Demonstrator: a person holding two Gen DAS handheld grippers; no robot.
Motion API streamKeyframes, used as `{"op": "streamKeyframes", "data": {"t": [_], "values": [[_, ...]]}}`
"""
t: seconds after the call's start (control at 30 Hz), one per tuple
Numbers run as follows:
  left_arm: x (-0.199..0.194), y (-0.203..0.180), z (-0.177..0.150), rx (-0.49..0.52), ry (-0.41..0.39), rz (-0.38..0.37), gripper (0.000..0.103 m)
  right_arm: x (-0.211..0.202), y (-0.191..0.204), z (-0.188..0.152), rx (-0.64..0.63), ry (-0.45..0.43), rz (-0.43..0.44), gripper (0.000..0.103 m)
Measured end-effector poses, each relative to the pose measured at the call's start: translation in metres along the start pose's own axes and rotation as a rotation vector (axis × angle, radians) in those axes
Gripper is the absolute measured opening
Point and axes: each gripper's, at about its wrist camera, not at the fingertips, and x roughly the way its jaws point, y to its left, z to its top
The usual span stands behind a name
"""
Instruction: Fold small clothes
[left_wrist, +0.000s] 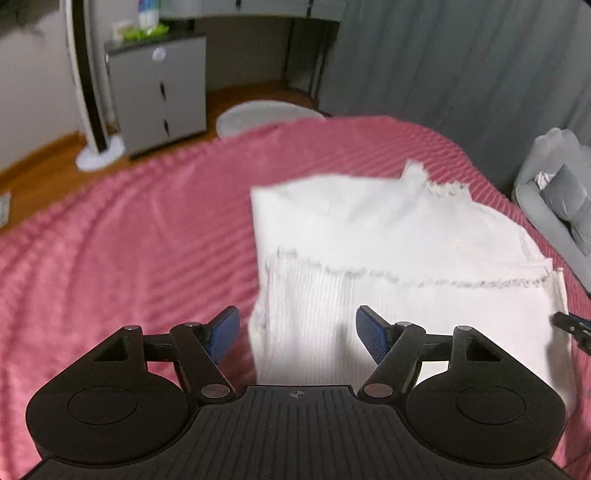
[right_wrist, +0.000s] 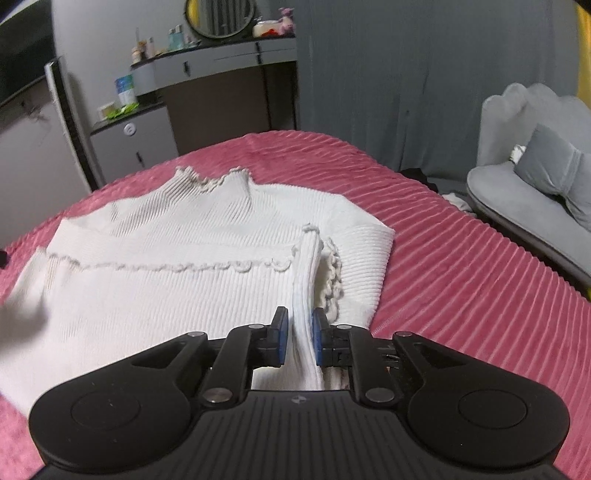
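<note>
A white ribbed knit top (left_wrist: 388, 236) (right_wrist: 177, 236) with frilled edges lies partly folded on the pink ribbed bedspread (left_wrist: 129, 236) (right_wrist: 461, 258). My left gripper (left_wrist: 297, 334) hovers open over the top's near left edge, and its blue pads touch nothing. My right gripper (right_wrist: 300, 338) is shut on a raised ridge of the top's fabric (right_wrist: 308, 280) near its right side. The tip of the right gripper (left_wrist: 570, 325) shows at the right edge of the left wrist view.
A grey cabinet (left_wrist: 159, 92) and a white standing fan (left_wrist: 92, 110) stand on the wooden floor beyond the bed. A grey sofa with a cushion (right_wrist: 535, 184) sits to the right. A dressing table with a round mirror (right_wrist: 221, 55) is at the back wall.
</note>
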Motion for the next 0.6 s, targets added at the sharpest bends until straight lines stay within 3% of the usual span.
{"op": "streamKeyframes", "data": {"t": [0.13,0.3,0.5,0.57,0.6], "values": [[0.022,0.001,-0.004,-0.019,-0.007,-0.048,0.078,0.000,-0.006,-0.001,-0.008,0.005,0.016,0.013],[0.031,0.002,-0.010,-0.003,-0.035,-0.084,0.065,0.009,-0.009,0.003,0.019,0.013,0.019,0.015],[0.033,0.015,-0.011,-0.029,-0.027,-0.082,0.037,0.019,-0.009,0.007,0.041,0.013,0.020,0.017],[0.031,0.019,-0.010,-0.037,-0.035,-0.079,0.020,0.019,-0.004,0.007,0.020,0.004,0.005,0.014],[0.030,0.021,-0.009,-0.042,-0.038,-0.082,0.019,0.017,-0.003,0.006,0.015,-0.005,0.002,0.010]]}}
